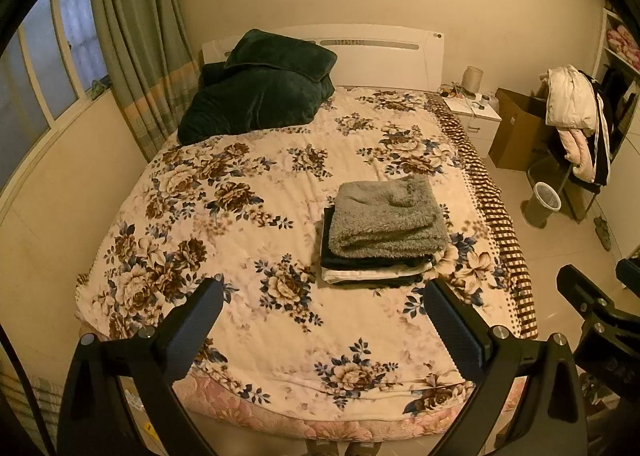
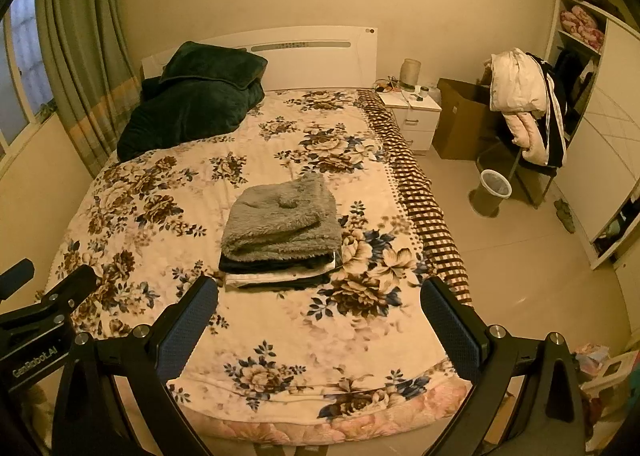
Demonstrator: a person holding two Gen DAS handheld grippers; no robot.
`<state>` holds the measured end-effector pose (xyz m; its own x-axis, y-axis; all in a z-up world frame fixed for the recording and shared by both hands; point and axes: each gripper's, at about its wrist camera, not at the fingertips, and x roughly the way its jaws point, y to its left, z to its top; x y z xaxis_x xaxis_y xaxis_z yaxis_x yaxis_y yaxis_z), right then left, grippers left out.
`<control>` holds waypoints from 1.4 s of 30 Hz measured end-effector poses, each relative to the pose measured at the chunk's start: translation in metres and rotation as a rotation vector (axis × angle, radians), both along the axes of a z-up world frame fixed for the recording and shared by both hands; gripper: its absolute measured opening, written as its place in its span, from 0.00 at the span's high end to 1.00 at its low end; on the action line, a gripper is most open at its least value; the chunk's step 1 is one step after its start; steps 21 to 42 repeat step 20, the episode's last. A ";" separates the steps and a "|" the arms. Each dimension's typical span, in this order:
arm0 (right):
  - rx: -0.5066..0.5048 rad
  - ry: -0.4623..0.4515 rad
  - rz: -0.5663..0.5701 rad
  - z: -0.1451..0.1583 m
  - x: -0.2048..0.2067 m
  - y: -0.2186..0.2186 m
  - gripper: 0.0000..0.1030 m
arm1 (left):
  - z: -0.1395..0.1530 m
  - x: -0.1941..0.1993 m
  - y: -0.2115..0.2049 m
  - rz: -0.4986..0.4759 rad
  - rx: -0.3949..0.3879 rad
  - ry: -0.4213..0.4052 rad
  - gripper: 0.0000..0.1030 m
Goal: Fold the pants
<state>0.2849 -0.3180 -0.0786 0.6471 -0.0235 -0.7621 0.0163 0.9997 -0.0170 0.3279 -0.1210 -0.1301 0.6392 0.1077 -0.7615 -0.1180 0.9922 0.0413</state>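
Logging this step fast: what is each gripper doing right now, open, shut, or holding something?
Left gripper: open, holding nothing, above the floral blanket-covered bed.
Right gripper: open, holding nothing, short of the fuzzy grey folded pants.

"GenRobot.AI" — white lettering on left claw (image 2: 24, 276) body, right-wrist view.

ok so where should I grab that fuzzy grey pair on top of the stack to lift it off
Take the fuzzy grey pair by its thick rolled fold along the near edge, coming in from the foot of the bed with the right claw, which is open and empty. That bulging edge overhangs the dark layers beneath, probably giving the fingers room to pinch.
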 end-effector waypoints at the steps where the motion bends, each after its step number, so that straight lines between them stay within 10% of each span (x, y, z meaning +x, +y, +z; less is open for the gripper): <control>1: 0.000 -0.001 0.000 0.000 0.000 0.000 0.00 | -0.002 -0.001 0.000 0.001 -0.002 0.002 0.01; 42: 0.003 0.006 0.014 0.001 0.008 0.002 0.00 | -0.002 0.002 0.007 0.006 0.001 -0.002 0.01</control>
